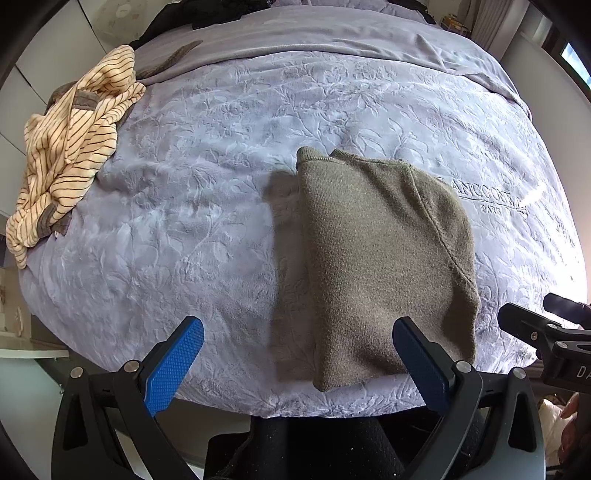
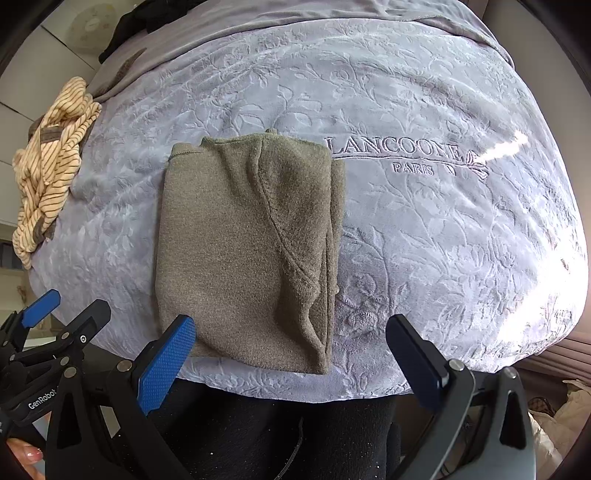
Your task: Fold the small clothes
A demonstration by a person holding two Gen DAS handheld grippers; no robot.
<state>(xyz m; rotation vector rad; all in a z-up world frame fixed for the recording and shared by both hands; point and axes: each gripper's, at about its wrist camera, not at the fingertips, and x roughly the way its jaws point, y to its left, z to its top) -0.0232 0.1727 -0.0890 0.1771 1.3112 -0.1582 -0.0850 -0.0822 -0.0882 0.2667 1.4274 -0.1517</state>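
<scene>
An olive-green knit garment lies folded into a tall rectangle on the lilac embossed blanket, its near end at the bed's front edge. My left gripper hovers open over that front edge, with nothing between its blue pads. My right gripper is open too, just before the garment's near right corner, and holds nothing. In the left wrist view, the right gripper shows at the far right. A cream brown-striped garment lies crumpled at the bed's left edge.
Dark clothing is heaped at the far left end of the bed. A grey sheet covers the far part. A person's dark trousers stand against the front edge. White wall panels flank the left.
</scene>
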